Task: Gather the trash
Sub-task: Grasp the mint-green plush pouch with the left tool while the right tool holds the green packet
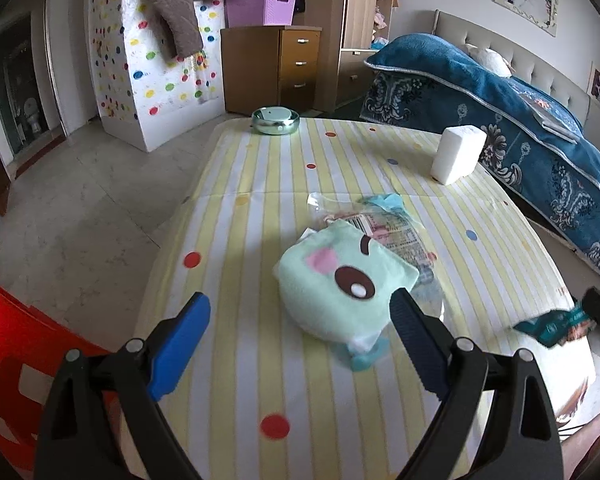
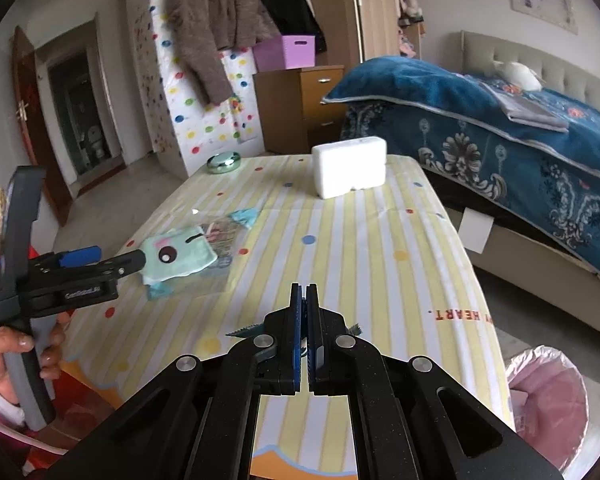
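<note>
Striped tablecloth — yellow and white, scattered with coloured dots — over a long table that runs away toward a wooden drawer unit with a purple basket on top. At the far end of the cloth, a round green tin; near the right edge, a white foam block standing upright. Mid-table, a pale green plush pouch with a cartoon face, lying on top of a clear printed wrapper. Left gripper wide open, blue pads either side of the near end of the pouch, nothing clamped. Right gripper pressed fully together on a dark teal wrapper, seen pinched in the black tips at the right edge of the left view; in the right view only serrated scraps stick out beside the pads. Right of the table, a bed with a blue patterned blanket and padded headboard. Beyond, a dotted white cover with a brown jacket hung over it, pale tiled floor, an open doorway. Low at the right in the right view, a bin lined with a pink bag; red chair at the left corner
</note>
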The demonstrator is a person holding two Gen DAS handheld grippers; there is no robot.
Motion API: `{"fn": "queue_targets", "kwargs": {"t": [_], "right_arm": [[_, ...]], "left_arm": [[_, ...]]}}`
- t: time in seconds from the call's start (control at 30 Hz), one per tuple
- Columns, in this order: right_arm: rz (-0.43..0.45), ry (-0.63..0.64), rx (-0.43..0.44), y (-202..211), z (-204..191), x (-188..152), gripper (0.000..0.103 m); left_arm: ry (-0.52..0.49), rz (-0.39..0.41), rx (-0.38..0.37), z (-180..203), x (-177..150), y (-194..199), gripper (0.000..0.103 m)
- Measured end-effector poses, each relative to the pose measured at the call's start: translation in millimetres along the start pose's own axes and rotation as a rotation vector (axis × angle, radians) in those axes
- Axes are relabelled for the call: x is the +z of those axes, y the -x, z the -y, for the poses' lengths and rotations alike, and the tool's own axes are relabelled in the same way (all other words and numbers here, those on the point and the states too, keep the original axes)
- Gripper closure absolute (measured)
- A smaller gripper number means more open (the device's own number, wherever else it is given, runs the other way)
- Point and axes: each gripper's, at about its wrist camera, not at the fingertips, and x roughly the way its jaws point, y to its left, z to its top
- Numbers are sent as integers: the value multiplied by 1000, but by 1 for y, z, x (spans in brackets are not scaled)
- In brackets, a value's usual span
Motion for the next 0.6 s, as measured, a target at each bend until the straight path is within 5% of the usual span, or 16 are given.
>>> {"fn": "queue_targets", "kwargs": {"t": [0.33, 0.6], "right_arm": [[-15, -22, 1, -5, 6, 1, 101], [-13, -11, 3, -1, 0, -2, 101]], "left_arm": [[87, -78, -106, -6, 7, -31, 37], [39, -45, -139, 9, 5, -13, 99]]}}
